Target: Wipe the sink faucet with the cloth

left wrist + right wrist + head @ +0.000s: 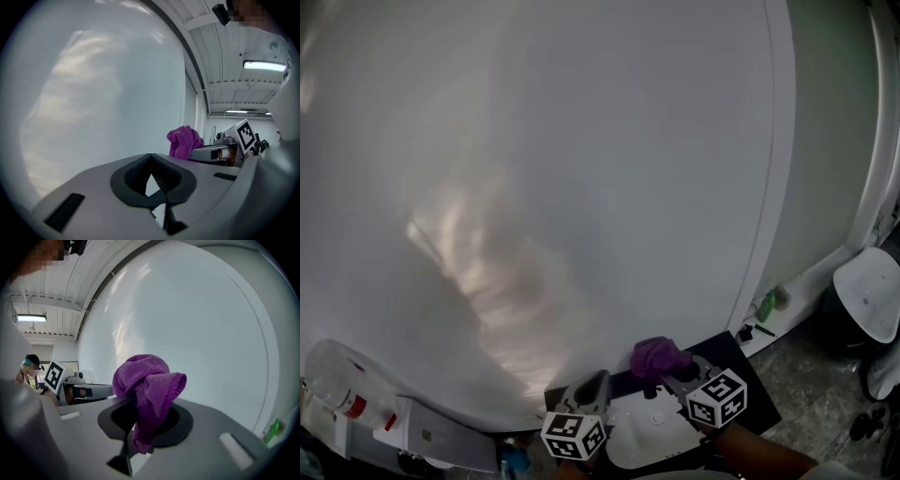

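Logged nearest, at the bottom edge of the head view: left gripper (594, 382), its left marker cube (574, 436) toward the camera, jaws drawn together at the tips with nothing between them, as checked in the left gripper view. Logged just beside it, apart and not touching: right gripper (672, 375) with right marker cube (715, 397) and a forearm (766, 458) behind it, jaws clamped on a purple cloth (657, 356). Found the cloth bunched into a loose ball above the jaw tips, one folded flap spread to the side and a narrow tail hanging down between the pads; saw the same bundle from the left gripper view, raised against the wall to the right of that gripper's tips. Noted both grippers pointed up and forward, held over a white rounded basin (628, 446) set in a dark counter (752, 377). Recorded beyond the counter a large plain white wall (544, 169), glossy, with a soft patch of reflected light low at its middle. Listed at the foot of the wall, right of the counter, a small green object (772, 302), too small to identify. Listed at far right a white-lidded dark bin (868, 298) on a grey tiled floor (811, 389). Listed at far left a clear bottle (339, 382) with a red label, lying tilted, next to a white box (427, 433). Noted farthest off, in both gripper views, a ribbed ceiling with strip lights.
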The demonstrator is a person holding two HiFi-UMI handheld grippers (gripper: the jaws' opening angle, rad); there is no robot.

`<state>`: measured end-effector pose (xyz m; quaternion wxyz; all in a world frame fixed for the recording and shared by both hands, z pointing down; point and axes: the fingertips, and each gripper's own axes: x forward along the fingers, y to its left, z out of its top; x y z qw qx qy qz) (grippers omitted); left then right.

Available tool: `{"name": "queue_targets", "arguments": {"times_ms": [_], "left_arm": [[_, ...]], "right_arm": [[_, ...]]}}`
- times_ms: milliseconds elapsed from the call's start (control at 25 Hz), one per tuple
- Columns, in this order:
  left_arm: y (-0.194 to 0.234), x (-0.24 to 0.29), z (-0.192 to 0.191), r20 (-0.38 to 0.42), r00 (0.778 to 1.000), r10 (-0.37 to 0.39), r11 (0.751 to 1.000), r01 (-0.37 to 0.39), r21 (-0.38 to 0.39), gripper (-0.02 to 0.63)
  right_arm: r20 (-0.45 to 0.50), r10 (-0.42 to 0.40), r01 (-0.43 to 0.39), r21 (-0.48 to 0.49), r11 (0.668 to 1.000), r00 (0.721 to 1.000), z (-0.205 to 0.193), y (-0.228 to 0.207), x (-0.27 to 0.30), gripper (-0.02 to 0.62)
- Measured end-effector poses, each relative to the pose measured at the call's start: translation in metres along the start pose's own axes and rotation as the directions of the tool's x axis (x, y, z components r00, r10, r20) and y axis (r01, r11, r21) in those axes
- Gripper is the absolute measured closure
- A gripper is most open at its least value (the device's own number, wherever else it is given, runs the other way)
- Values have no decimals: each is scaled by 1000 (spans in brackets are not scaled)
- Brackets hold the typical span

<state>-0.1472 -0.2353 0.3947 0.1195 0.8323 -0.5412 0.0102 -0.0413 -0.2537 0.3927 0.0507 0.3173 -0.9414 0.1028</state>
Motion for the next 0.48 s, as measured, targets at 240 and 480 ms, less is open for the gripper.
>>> {"name": "queue_targets", "arguments": {"times_ms": [240,480], "left_arm": [[-3,5,-1,-3,1000,-9,1000,9,0,600],[0,4,0,-7,1000,-8,1000,8,-4,598]], "right_arm": [[-2,-10,10,25,1000,1000,-1,-4,-2,526],[-5,-19,19,24,1000,1000,0,-6,-2,526]]}}
